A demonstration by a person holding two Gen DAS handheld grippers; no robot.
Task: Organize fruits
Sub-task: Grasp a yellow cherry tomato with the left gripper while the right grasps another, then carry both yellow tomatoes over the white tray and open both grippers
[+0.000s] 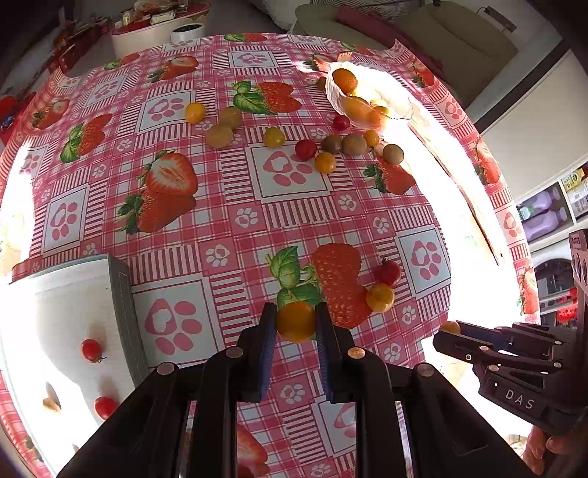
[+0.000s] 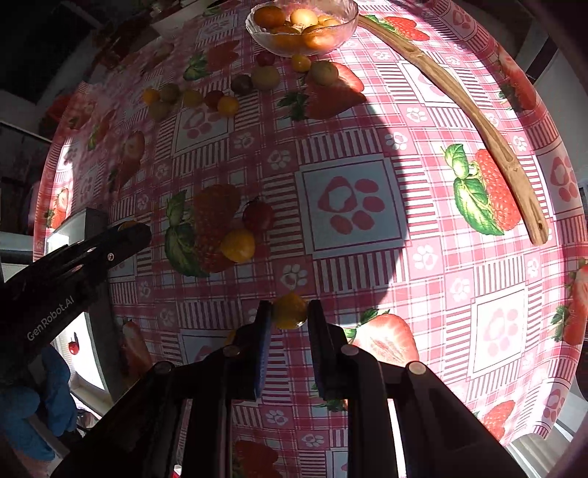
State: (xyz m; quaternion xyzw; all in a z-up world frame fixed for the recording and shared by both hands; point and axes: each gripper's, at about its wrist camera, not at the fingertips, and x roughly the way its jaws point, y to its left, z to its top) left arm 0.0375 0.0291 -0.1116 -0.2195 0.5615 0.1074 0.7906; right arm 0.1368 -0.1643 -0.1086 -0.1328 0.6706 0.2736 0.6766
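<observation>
1. Fruits were clamped in both grippers: the left gripper [image 1: 297, 321] was clenched on an orange cherry tomato [image 1: 296, 321], and the right gripper [image 2: 290, 312] was clenched on a yellow-orange tomato [image 2: 289, 310], each pinched between blue-lined pads at the fingertips.
2. Both grippers pointed steeply down at the tablecloth [image 2: 352, 257], above it, with the fingers running away from the camera. A blue-gloved hand [image 2: 40, 400] showed below the left gripper in the right wrist view.
3. The held tomatoes were close to round, so no long axis could be told.
4. Just beyond the left gripper's tips, a red tomato [image 1: 388, 272] and an orange one [image 1: 380, 297] lay touching on the cloth, beside a printed raspberry.
5. By the table's left edge stood a white tray [image 1: 121, 294] with a grey rim; red cherry tomatoes [image 1: 91, 350] lay in it, well apart from each other.
6. Toward the far edge, a loose row of red, yellow and brown-green fruits [image 1: 323, 147] lay scattered, some touching.
7. A glass bowl [image 2: 345, 25] at the far edge held several orange and yellow fruits [image 2: 294, 22].
8. A long curved wooden piece [image 2: 477, 121] ran along the right side of the table from near the bowl toward the right edge.
9. The middle of the cloth, between the grippers and the far row, lay open, half sunlit, half shaded.
</observation>
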